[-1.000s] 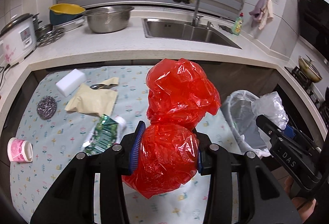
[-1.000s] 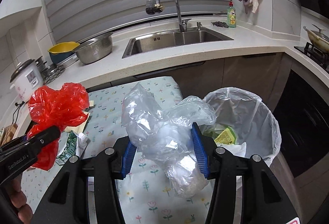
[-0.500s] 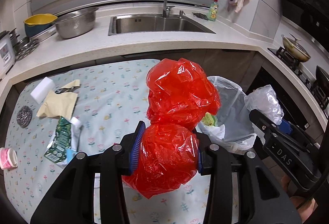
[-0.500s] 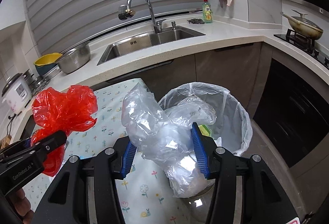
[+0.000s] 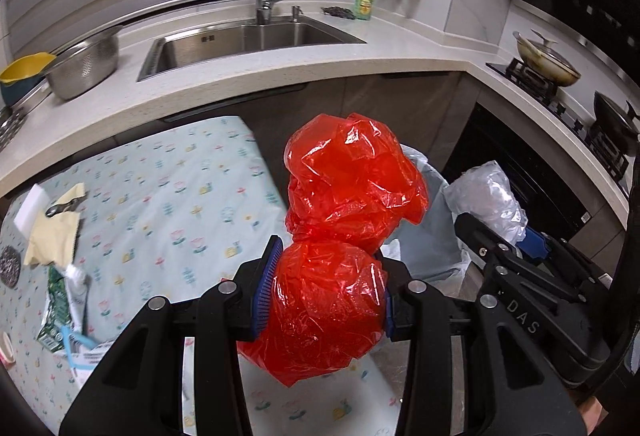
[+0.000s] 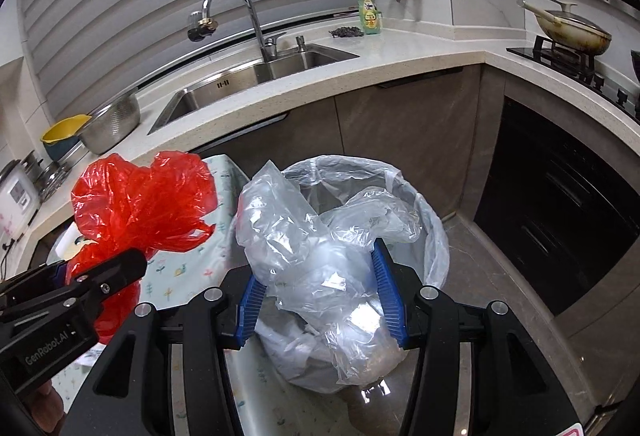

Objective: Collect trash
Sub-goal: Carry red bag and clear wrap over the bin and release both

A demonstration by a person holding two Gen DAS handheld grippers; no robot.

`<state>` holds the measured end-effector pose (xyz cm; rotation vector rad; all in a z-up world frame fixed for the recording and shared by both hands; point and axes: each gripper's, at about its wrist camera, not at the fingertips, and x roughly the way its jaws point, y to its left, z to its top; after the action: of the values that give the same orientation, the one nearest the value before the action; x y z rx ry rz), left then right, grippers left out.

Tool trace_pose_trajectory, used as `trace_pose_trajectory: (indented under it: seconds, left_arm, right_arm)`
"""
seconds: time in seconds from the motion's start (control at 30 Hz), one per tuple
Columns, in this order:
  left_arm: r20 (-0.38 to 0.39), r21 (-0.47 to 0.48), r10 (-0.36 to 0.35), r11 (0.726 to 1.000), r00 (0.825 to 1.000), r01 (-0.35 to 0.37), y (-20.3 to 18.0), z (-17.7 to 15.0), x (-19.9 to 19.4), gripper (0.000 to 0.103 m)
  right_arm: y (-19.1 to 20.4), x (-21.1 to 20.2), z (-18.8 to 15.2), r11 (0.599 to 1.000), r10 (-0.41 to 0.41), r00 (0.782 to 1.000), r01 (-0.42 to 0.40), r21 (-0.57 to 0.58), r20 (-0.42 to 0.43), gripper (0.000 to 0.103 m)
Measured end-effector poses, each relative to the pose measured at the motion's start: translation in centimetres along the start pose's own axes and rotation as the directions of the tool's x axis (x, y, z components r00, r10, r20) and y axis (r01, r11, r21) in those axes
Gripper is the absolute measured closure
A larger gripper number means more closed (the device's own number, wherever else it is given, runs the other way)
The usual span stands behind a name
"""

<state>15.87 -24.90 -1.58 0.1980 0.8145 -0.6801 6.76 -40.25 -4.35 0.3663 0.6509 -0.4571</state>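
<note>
Since each crumpled bag would spring loose, left claw (image 5: 324, 302) pinches the red bag (image 5: 344, 220), right claw (image 6: 320, 302) the clear bag (image 6: 320, 256), nearing the lined bin (image 6: 434, 236).

- Left wrist view looks forward and down along its jaws, close over the worktop (image 5: 168, 204).
- Right wrist view faces the bin (image 6: 424, 204) closely.
- Both share the sink (image 5: 248, 36).

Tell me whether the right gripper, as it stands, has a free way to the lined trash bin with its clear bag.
Probably yes. The right gripper, shut on the clear plastic bag, faces the trash bin with its mouth open; nothing shows between them. The left gripper with the red bag stays off to the side.
</note>
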Motion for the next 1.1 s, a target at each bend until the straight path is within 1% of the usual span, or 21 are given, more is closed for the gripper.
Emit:
trace_pose_trajectory:
  seconds: [0.17, 0.37, 0.47, 0.57, 0.6, 0.63, 0.73, 0.97, 1.03, 1.1]
  left_arm:
    - [-0.021, 0.026, -0.022, 0.999, 1.0, 0.023, -1.6, 0.8, 2.4, 0.063]
    - [-0.046, 0.031, -0.038, 0.999, 0.998, 0.039, -2.4, 1.4, 4.8, 0.061]
    - [-0.061, 0.025, -0.041, 0.999, 0.997, 0.043, -2.6, 1.7, 5.8, 0.057]
    - [-0.066, -0.002, -0.05, 0.999, 0.997, 0.05, -2.2, 1.9, 6.4, 0.054]
    - [-0.066, -0.012, -0.047, 0.999, 0.997, 0.046, -2.0, 1.9, 6.6, 0.051]
    - [-0.066, -0.02, -0.046, 0.999, 0.997, 0.044, -1.8, 2.0, 6.7, 0.048]
    - [-0.062, -0.025, -0.037, 0.999, 0.997, 0.036, -1.3, 2.0, 6.7, 0.044]
    - [-0.049, -0.037, -0.023, 0.999, 0.999, 0.021, -0.3, 1.9, 5.6, 0.043]
    - [-0.04, -0.037, -0.017, 0.999, 0.999, 0.015, 0.0, 1.8, 4.9, 0.043]
    - [-0.031, -0.044, -0.013, 0.999, 0.999, 0.012, 0.4, 1.9, 4.3, 0.043]
  right_arm:
    - [-1.4, 1.4, 0.6, 1.0, -0.013, 1.0, 0.013, 0.011, -0.004, 0.054]
    - [-2.4, 3.1, 1.1, 1.0, -0.023, 1.0, 0.023, 0.018, -0.012, 0.052]
    - [-2.6, 3.7, 1.3, 0.999, -0.031, 0.999, 0.031, 0.017, -0.01, 0.051]
    - [-2.8, 4.3, 1.5, 0.999, -0.038, 0.999, 0.038, 0.024, -0.011, 0.049]
    - [-2.9, 4.3, 1.5, 0.999, -0.04, 0.999, 0.041, 0.028, -0.011, 0.047]
    - [-3.0, 4.4, 1.6, 0.999, -0.039, 0.999, 0.04, 0.033, -0.009, 0.045]
    - [-2.9, 4.2, 1.7, 0.999, -0.037, 0.999, 0.037, 0.034, -0.001, 0.044]
    - [-2.0, 3.2, 2.1, 0.999, -0.034, 0.999, 0.034, 0.012, 0.021, 0.04]
    - [-1.6, 2.7, 2.2, 0.999, -0.036, 0.999, 0.036, 0.007, 0.031, 0.037]
    - [-1.2, 2.2, 2.4, 0.999, -0.033, 0.999, 0.033, -0.003, 0.039, 0.036]
